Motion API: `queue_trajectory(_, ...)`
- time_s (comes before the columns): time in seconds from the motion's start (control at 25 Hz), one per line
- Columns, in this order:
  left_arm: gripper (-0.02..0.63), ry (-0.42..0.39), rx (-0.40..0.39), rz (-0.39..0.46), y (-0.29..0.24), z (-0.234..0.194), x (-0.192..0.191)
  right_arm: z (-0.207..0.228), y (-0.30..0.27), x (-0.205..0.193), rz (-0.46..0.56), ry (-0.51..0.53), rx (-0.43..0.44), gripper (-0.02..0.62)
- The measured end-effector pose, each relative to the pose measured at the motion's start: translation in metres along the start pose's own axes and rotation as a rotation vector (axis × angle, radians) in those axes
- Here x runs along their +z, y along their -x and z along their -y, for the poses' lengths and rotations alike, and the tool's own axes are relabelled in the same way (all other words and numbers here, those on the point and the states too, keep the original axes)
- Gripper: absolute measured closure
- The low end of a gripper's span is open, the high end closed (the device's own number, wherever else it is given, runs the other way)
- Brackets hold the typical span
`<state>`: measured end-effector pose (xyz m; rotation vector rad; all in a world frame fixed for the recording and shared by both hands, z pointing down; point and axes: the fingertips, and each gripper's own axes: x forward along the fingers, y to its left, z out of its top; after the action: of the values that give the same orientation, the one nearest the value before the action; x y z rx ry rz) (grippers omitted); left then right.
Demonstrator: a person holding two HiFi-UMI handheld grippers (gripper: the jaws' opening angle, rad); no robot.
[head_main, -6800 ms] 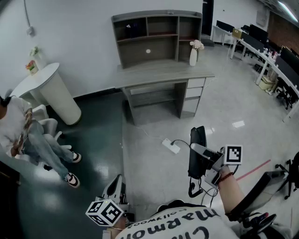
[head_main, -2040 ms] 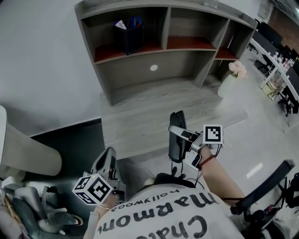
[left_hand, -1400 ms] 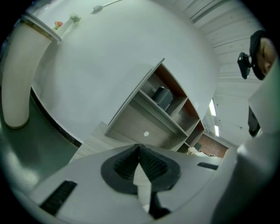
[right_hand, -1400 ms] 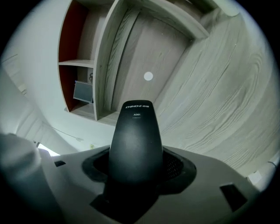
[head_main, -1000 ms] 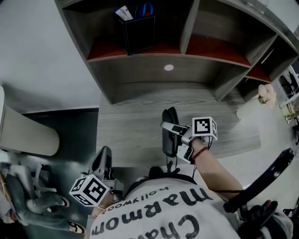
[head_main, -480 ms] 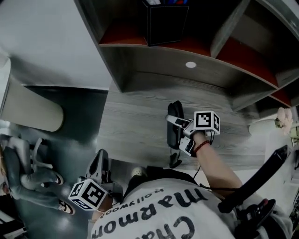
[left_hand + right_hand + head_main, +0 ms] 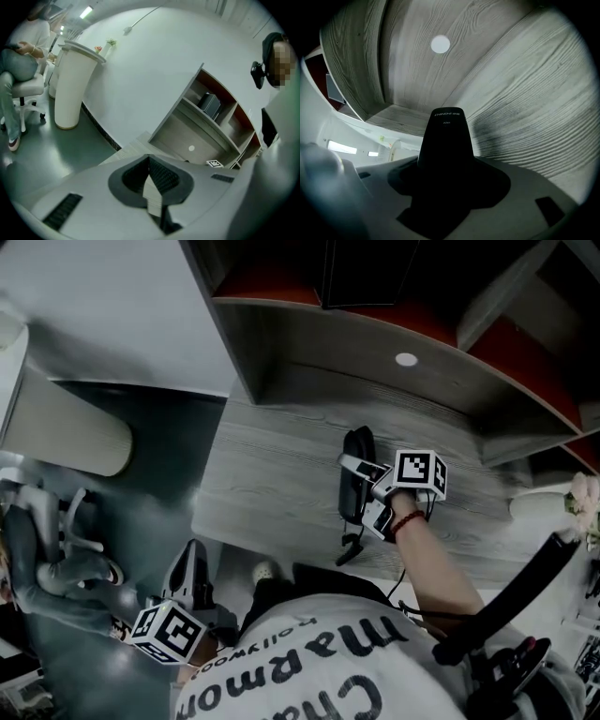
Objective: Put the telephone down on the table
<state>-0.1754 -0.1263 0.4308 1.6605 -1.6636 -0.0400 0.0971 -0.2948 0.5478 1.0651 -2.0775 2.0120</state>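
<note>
A black telephone handset (image 7: 355, 454) hangs just over the grey wooden desk (image 7: 272, 460), its cord (image 7: 348, 549) trailing past the front edge. My right gripper (image 7: 362, 489) is shut on it from the right, white fingers above and below the handset. In the right gripper view the handset (image 7: 445, 140) fills the space between the jaws, with the desk top (image 7: 525, 93) close behind and a shadow beside it. I cannot tell whether it touches the wood. My left gripper (image 7: 192, 559) hangs low off the desk's front left, shut and holding nothing (image 7: 150, 161).
A hutch with shelves rises at the desk's back, with a white round cap (image 7: 406, 359) in its panel. A white vase (image 7: 544, 504) stands at the desk's right end. A seated person (image 7: 56, 568) and a white rounded counter (image 7: 66, 432) are on the left.
The view has closed in on the desk. My right gripper has carried the handset further over the desk top and lower. The left gripper has stayed down by my side.
</note>
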Motion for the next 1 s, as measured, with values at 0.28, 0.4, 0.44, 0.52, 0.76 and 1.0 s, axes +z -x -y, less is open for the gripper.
queue_trajectory(0.28, 0.597, 0.008, 0.001, 0.019, 0.001, -0.004, 0.005, 0.005, -0.005, -0.001, -0.011, 0.013, -0.036, 0.316)
queue_trajectory(0.4, 0.597, 0.005, -0.005, 0.03, -0.001, -0.005, 0.01, 0.007, -0.006, 0.0, -0.014, 0.029, -0.061, 0.316)
queue_trajectory(0.44, 0.597, 0.004, -0.008, 0.032, -0.001, -0.005, 0.011, 0.007, -0.006, 0.0, -0.019, 0.042, -0.072, 0.316)
queue_trajectory(0.52, 0.597, 0.004, -0.009, 0.032, 0.0, -0.006, 0.012, 0.008, -0.007, 0.001, -0.038, 0.091, -0.105, 0.316)
queue_trajectory(0.76, 0.597, 0.005, -0.006, 0.054, 0.0, -0.006, 0.022, 0.009, -0.01, 0.0, -0.085, 0.183, -0.161, 0.316)
queue_trajectory(1.0, 0.597, -0.004, -0.011, 0.049, -0.004, -0.006, 0.023, 0.007, -0.013, -0.001, -0.093, 0.243, -0.192, 0.316)
